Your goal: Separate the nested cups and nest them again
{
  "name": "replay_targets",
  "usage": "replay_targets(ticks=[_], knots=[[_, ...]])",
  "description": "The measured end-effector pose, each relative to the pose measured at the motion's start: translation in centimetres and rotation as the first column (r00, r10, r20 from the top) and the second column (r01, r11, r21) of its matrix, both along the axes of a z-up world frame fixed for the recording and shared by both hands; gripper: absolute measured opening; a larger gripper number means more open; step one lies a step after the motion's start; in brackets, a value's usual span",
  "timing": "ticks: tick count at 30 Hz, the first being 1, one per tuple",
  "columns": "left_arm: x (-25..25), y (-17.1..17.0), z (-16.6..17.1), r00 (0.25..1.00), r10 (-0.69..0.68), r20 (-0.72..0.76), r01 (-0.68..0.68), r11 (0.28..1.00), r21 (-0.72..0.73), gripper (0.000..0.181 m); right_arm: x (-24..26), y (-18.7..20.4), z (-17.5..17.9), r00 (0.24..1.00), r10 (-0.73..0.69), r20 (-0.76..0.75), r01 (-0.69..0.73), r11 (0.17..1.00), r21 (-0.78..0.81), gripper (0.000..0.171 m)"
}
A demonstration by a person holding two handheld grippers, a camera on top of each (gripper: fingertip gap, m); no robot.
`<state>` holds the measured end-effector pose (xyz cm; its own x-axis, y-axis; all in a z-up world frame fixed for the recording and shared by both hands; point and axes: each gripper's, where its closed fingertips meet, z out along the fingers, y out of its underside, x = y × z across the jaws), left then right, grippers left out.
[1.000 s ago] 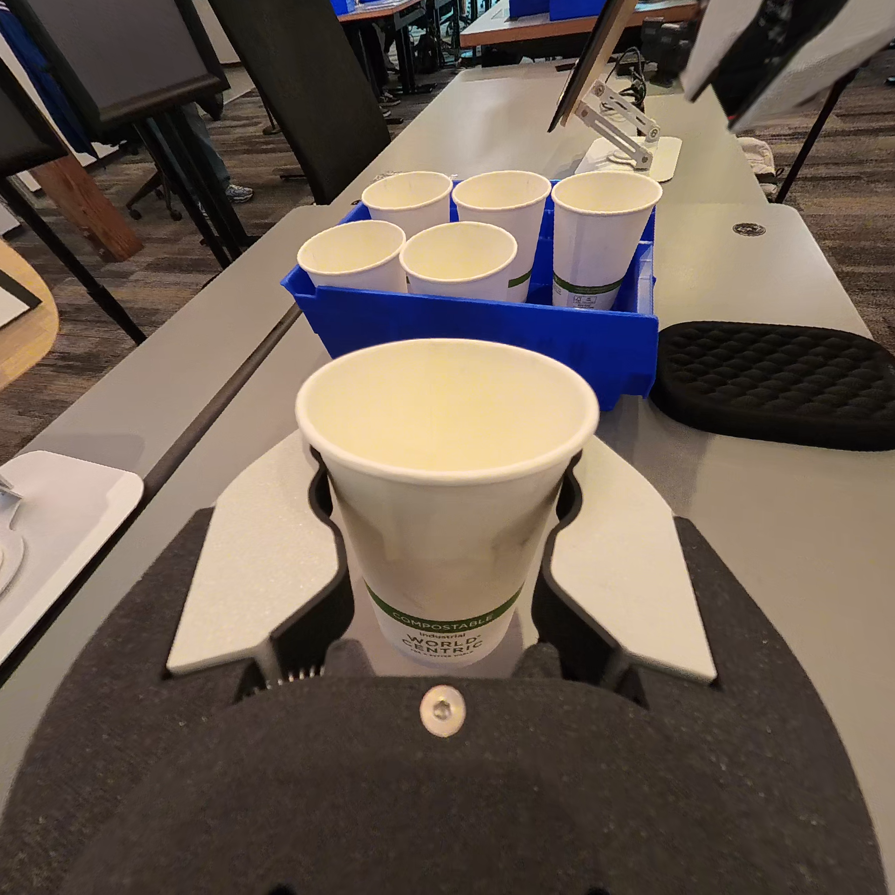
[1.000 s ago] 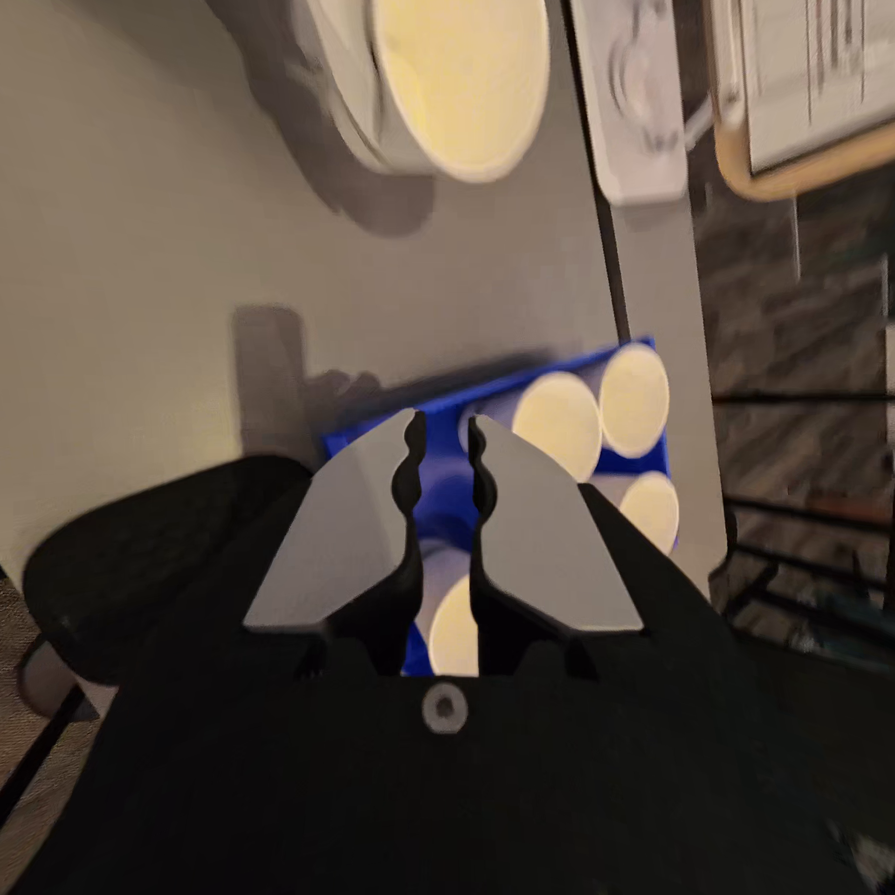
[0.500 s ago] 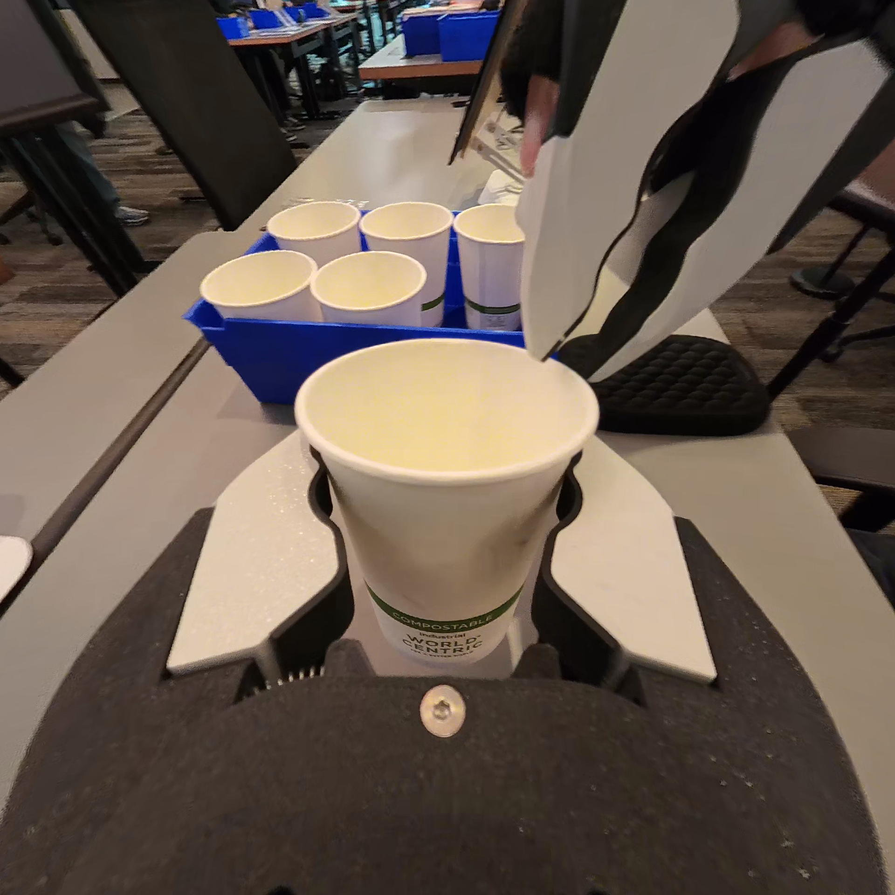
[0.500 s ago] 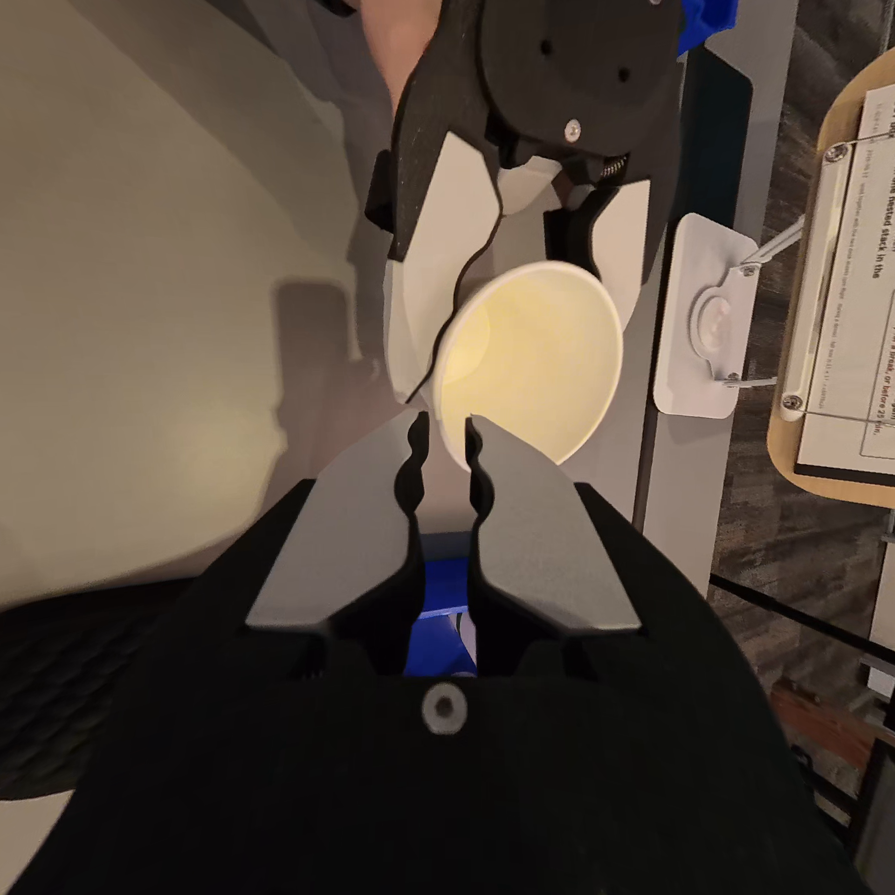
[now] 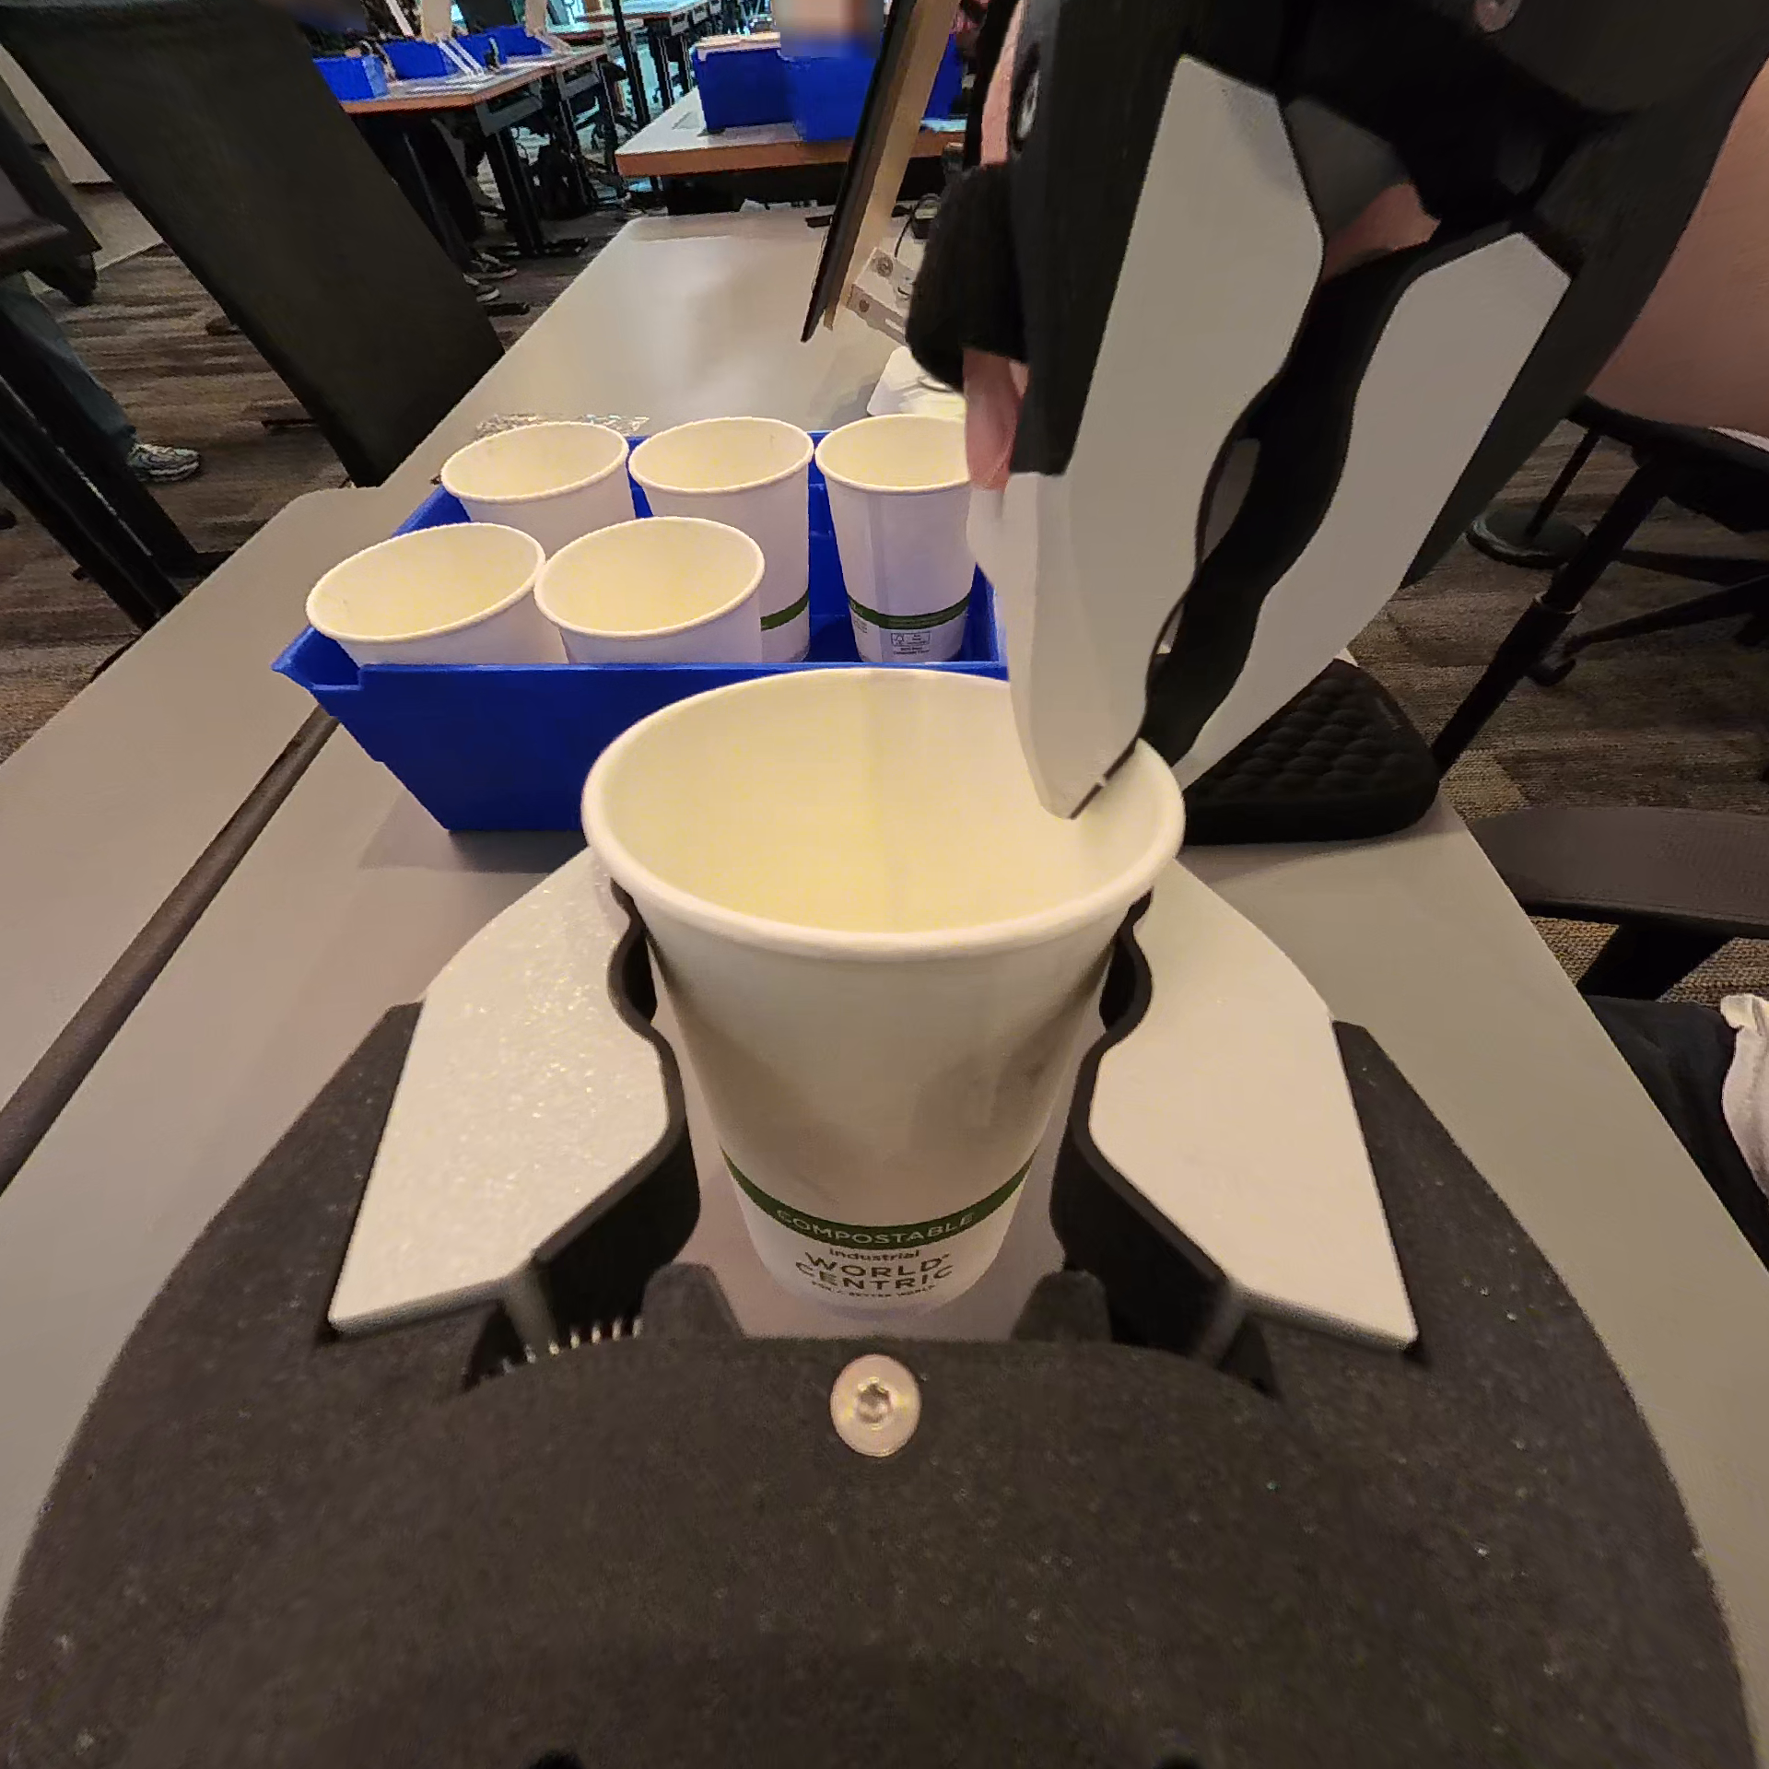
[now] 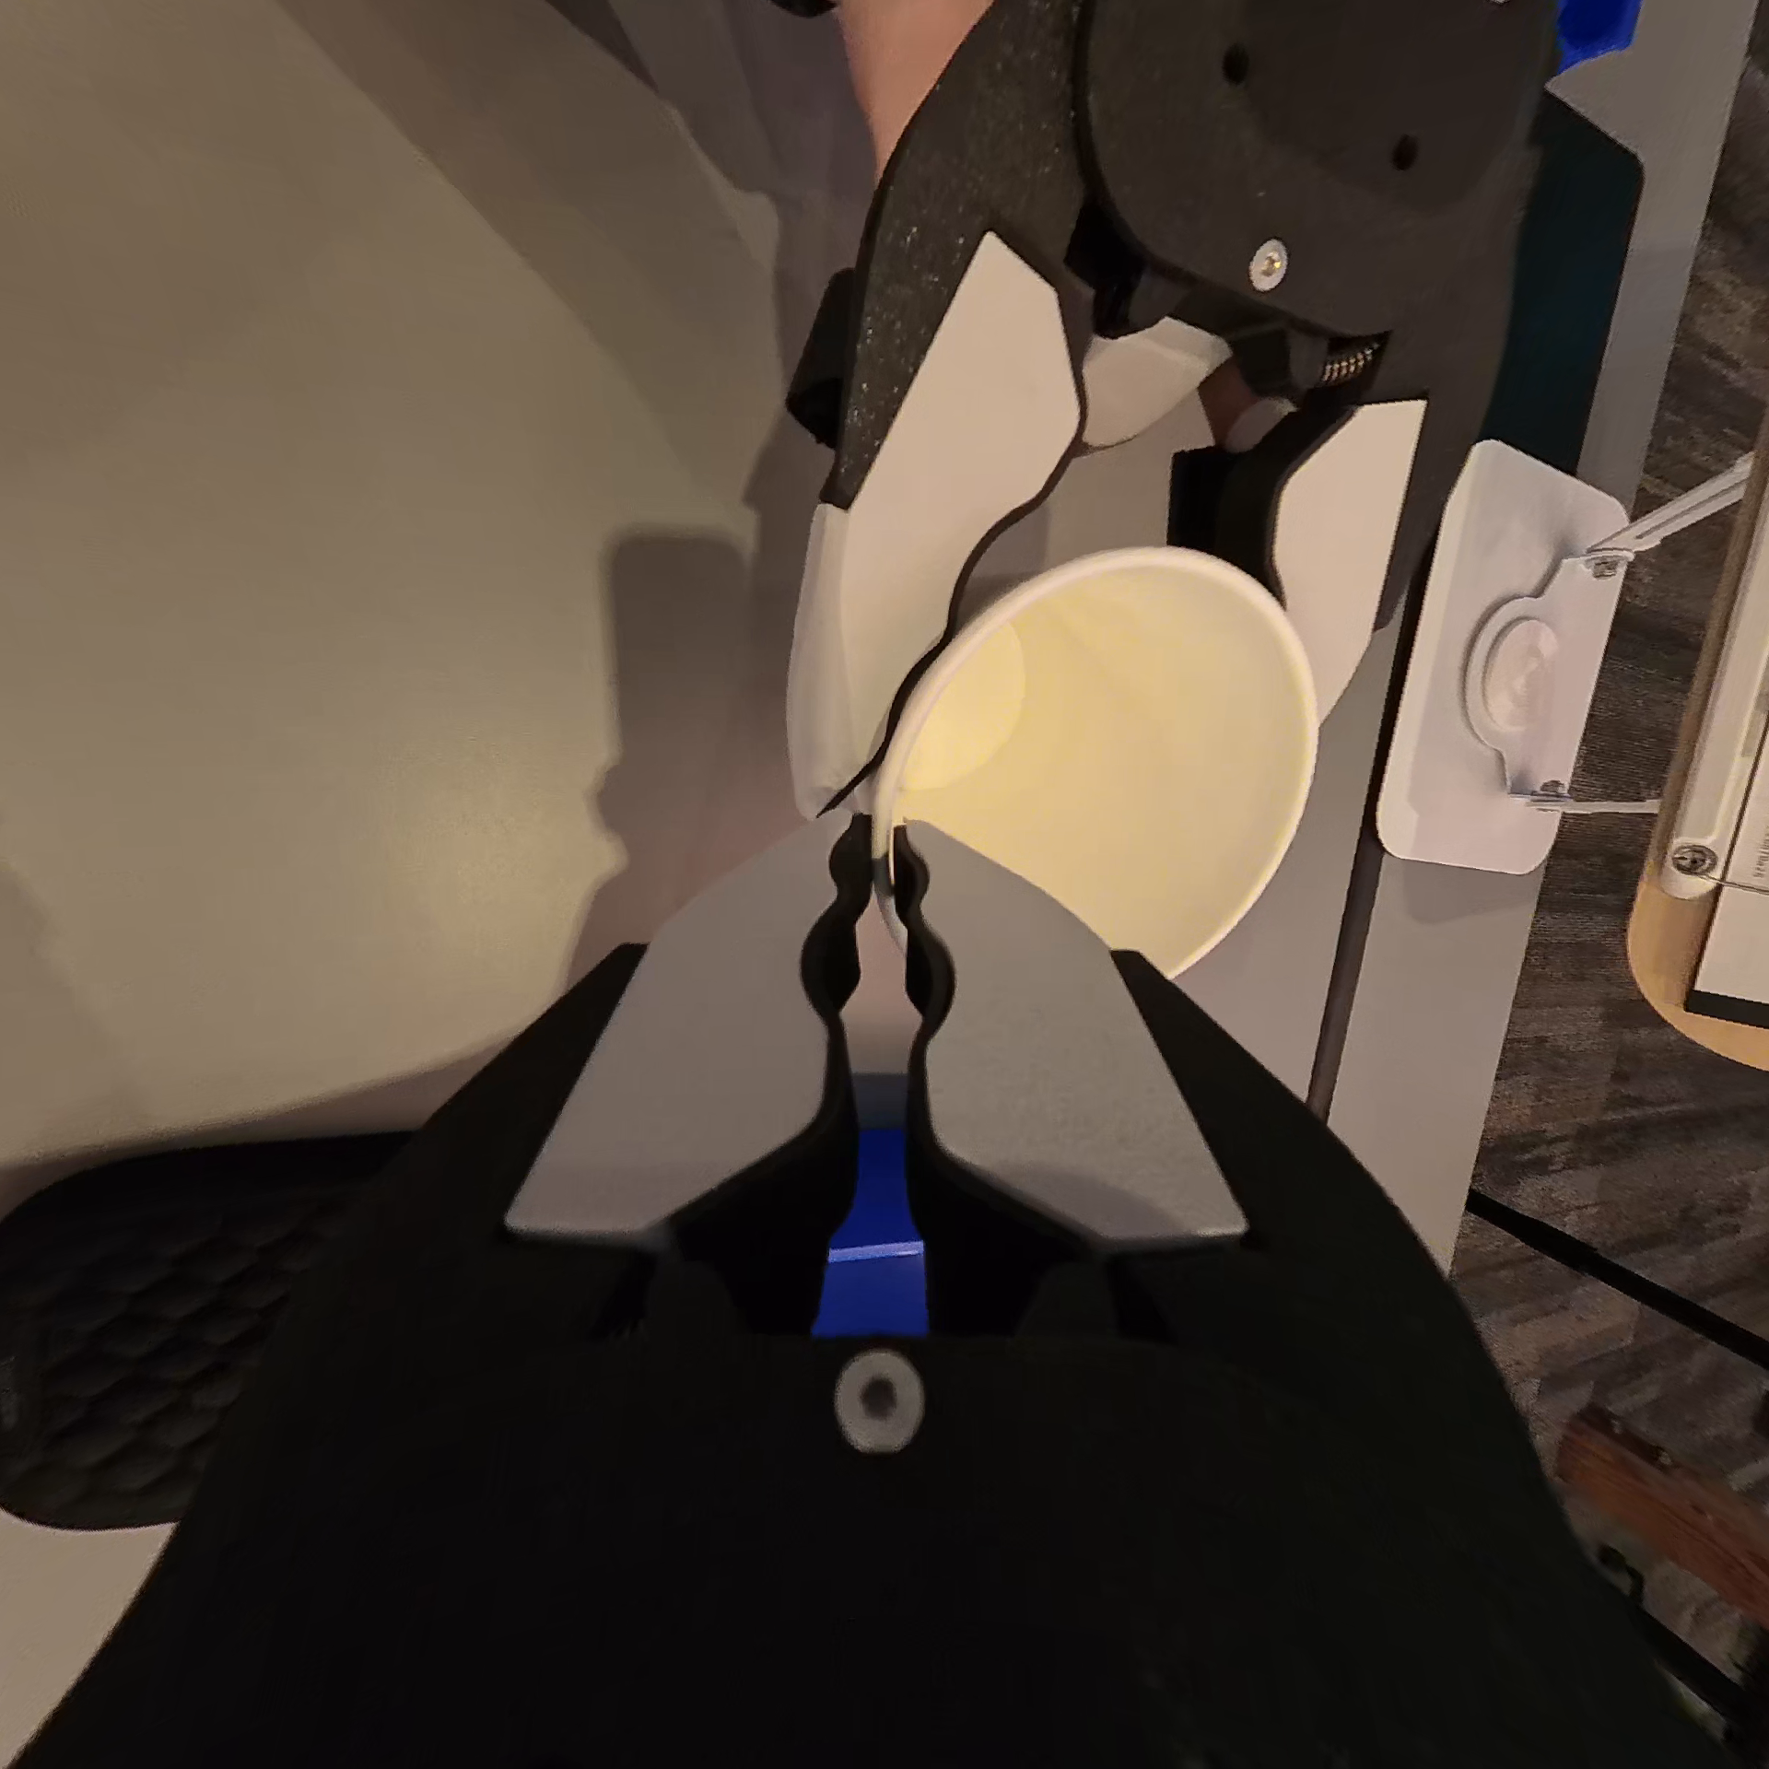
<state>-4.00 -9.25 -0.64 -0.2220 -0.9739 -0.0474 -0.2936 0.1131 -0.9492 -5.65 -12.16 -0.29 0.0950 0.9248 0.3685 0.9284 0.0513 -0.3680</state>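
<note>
Since a moment ago my right gripper has dropped onto the cup's rim — nearly closed, pinching it. Behind sits the blue bin. My left gripper clamps the paper cup upright above the table.

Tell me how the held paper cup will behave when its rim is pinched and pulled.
The paper cup looks thin-walled, so its rim probably flexes under the right gripper. It appears empty, likely light. The left gripper clamps its body, so it should resist tipping.

Left gripper is level, fingers clamped on the cup. Right gripper tilts down, fingers pinching its rim.
</note>
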Motion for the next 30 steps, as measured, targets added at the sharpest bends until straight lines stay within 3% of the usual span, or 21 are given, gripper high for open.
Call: replay_targets(ticks=[11, 20, 26, 30], knots=[[-0.2, -0.9, -1.2, 0.997, -0.056, -0.045, 0.058, 0.998, 0.034, 0.098, -0.2, -1.0, -0.6, 1.0, -0.004, -0.012, 0.003, 0.997, -0.08, 0.003], [-0.6, -0.9, 0.7, 0.998, -0.054, 0.034, 0.053, 0.999, 0.003, 0.106, 1.2, -0.8, 0.6, 0.999, -0.051, 0.019, 0.052, 0.998, -0.031, 0.003], [-1.2, 0.9, 2.4, 0.994, 0.022, 0.106, -0.02, 1.0, -0.023, 0.103, 4.3, -0.4, 4.8, 0.988, -0.149, 0.043, 0.143, 0.982, 0.12, 0.003], [-1.3, 1.4, 2.3, 0.994, 0.038, 0.105, -0.035, 0.999, -0.034, 0.099, 9.9, -0.2, 8.9, 0.941, -0.332, 0.061, 0.311, 0.924, 0.225, 0.003]])
